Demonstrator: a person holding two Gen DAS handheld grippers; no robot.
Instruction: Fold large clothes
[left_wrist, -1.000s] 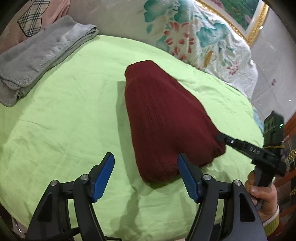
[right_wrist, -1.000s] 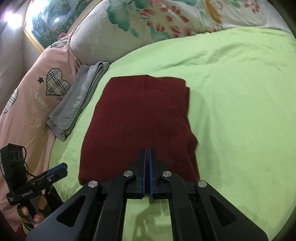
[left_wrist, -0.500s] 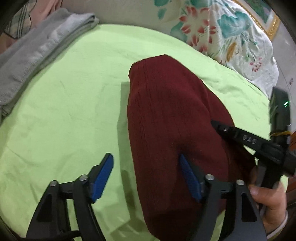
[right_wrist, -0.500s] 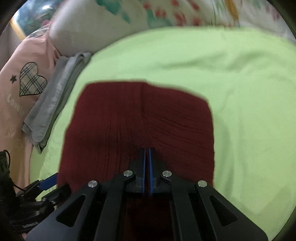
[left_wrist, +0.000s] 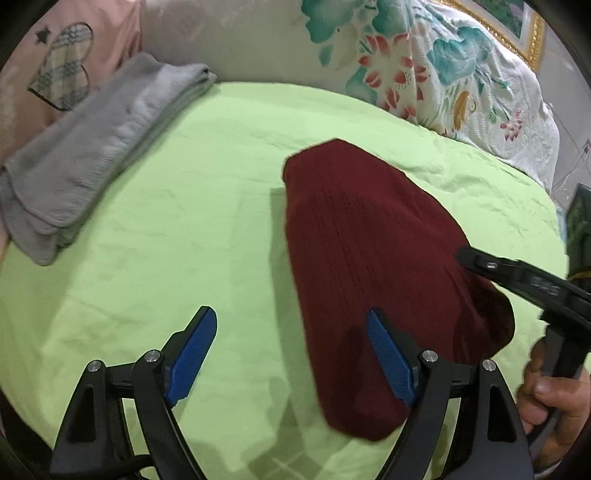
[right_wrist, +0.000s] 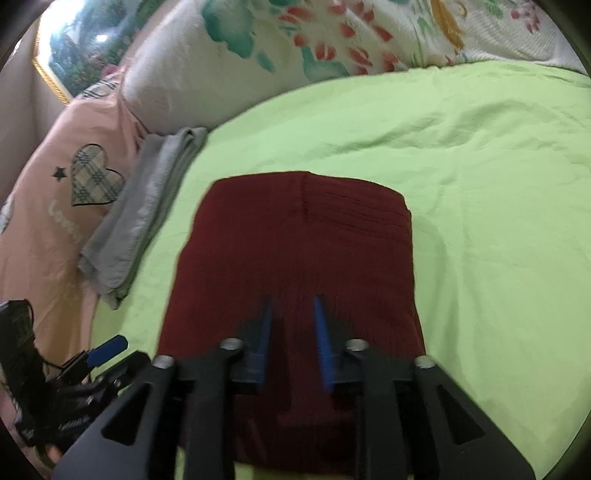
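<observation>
Here, a bed with a light green sheet (left_wrist: 184, 221) fills both wrist views, lightly creased. Along its head edge lean a big white floral pillow (left_wrist: 424, 74) and, toward the corner, a pink pillow with a plaid heart (right_wrist: 55, 206). A gilt-framed picture (right_wrist: 70, 48) hangs on the wall behind. A folded grey cloth (left_wrist: 88, 155) lies at the sheet's side edge, against the pink pillow. The folded dark red knit garment (right_wrist: 295, 251) sits near the middle of the sheet, well apart from the grey cloth, a compact ribbed rectangle with one thick folded edge. Left gripper (left_wrist: 291, 354): jaws have just been opening and stand wide apart over the garment's near corner, one blue pad over the knit, the other over bare sheet; nothing clamped. Right gripper (right_wrist: 293, 336): jaws have just been opening, now parted a little above the garment's near edge, blurred; the knit shows in the gap, not pinched. A hand (left_wrist: 554, 398) grips the right gripper's handle.
</observation>
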